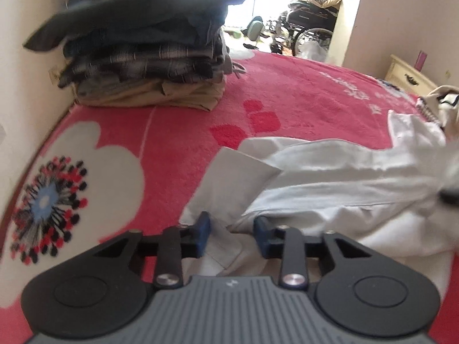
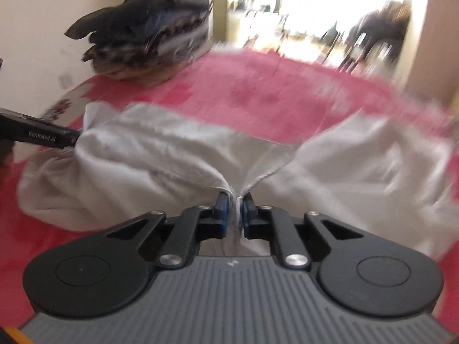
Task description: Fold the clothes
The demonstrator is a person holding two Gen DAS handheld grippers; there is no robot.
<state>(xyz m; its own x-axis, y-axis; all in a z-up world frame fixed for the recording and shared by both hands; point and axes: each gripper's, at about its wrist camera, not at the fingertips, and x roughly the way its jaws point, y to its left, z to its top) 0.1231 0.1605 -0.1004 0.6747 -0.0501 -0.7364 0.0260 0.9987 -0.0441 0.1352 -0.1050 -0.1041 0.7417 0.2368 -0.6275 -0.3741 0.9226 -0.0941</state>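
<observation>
The white garment point(image 1: 330, 177) lies on the red blanket point(image 1: 178, 143). The right gripper point(image 2: 235, 209) pinches its fabric tight. The left gripper point(image 1: 232, 235) stands partly open over a fold, not gripping it.

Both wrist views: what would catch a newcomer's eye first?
A crumpled white cotton garment sprawls across the bright pink floral blanket. The right gripper has its jaws shut on a bunched fold of it. At the far wall stands a tall stack of folded dark and plaid clothes.
</observation>
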